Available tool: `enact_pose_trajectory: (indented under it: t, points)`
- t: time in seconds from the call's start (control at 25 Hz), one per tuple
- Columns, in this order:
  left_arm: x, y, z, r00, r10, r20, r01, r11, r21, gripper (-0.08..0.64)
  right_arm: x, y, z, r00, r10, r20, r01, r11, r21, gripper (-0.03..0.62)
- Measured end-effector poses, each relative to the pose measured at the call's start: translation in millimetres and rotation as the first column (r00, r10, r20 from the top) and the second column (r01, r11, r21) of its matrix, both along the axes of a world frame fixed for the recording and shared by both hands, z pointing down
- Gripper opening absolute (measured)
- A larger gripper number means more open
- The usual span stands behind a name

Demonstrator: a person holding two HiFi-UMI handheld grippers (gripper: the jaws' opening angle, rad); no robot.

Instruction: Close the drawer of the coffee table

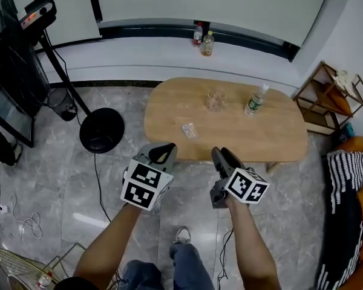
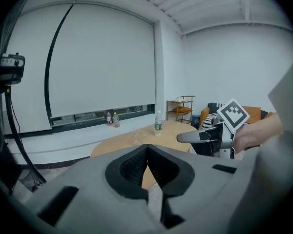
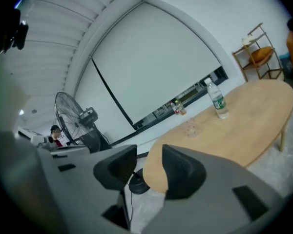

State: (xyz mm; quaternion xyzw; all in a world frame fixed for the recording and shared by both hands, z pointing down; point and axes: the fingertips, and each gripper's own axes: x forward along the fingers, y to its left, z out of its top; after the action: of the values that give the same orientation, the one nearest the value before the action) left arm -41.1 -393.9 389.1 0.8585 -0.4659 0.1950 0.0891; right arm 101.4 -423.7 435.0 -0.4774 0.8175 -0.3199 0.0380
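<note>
coffee table lengthwise left-to-right in head view — left gripper jaws together, right gripper jaws apart

Oval wooden coffee table standing on a grey marble-tiled floor. On its top: a clear glass near the middle of the far edge; an upright plastic water bottle near it, toward the right end; a small clear packet toward the left end, apart from both.
</note>
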Motion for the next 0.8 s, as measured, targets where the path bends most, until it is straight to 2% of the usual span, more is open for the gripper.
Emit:
enact_pose_trajectory:
  t: [0.24,0.44,0.68,0.8]
  points:
    - [3.5,-4.6,-96.2,0.999,-0.039,0.007,0.039,0.999,-0.003,0.008,-13.9,-5.6,-126.4,0.981,-0.133,-0.144,0.147,0.985,0.095,0.096]
    - [8.1,-11.1,-176.1,0.998,-0.068,0.005,0.068,0.997,0.033,0.008,-20.9,-3.8,-220.2,0.926,-0.218,-0.308,0.28,0.944,0.173,0.04]
    - [-2.0,0.8,-244.8,0.992,-0.121,-0.041,0.124,0.987,0.104,0.008,-31.6,6.1,-306.9,0.895,-0.215,-0.391,0.339,0.898,0.282,0.021]
    - [-11.4,3.1,-262.3,0.992,-0.125,-0.022,0.127,0.982,0.137,0.008,-32.3,11.2,-326.9,0.894,-0.19,-0.405,0.328,0.895,0.302,0.011]
